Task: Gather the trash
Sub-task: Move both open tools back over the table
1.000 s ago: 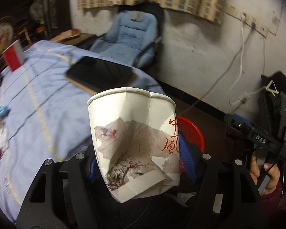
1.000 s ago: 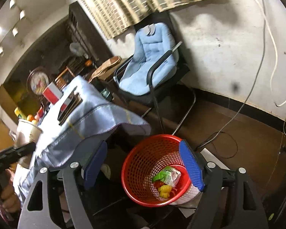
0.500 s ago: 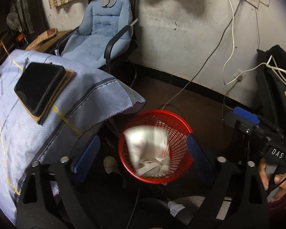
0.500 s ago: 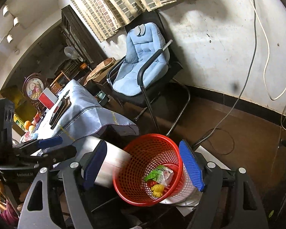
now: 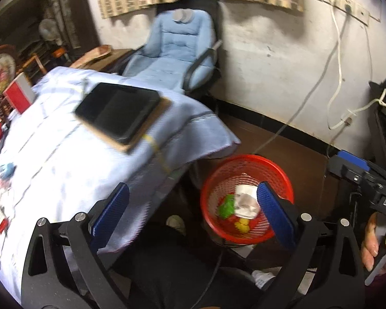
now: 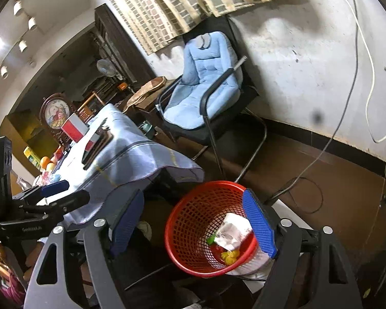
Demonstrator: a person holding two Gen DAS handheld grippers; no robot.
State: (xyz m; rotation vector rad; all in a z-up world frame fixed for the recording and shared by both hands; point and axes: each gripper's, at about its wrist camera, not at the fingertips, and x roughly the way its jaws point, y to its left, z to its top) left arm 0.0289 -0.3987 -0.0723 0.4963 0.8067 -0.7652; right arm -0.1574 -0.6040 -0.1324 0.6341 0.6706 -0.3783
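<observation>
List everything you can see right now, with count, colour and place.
basket: 1, red, on floor beside table
cup: 1, white, crumpled, in basket
wrappers: some, green and yellow, in basket
table: 1, blue cloth
tablet: 1, black, on a board on table
box: 1, red and white, far end of table
chair: 1, blue cushion, by wall
clock: 1, dark frame, behind table
cables: several, white and grey, along wall
left gripper: jaws open, empty
right gripper: jaws open, empty, over basket
</observation>
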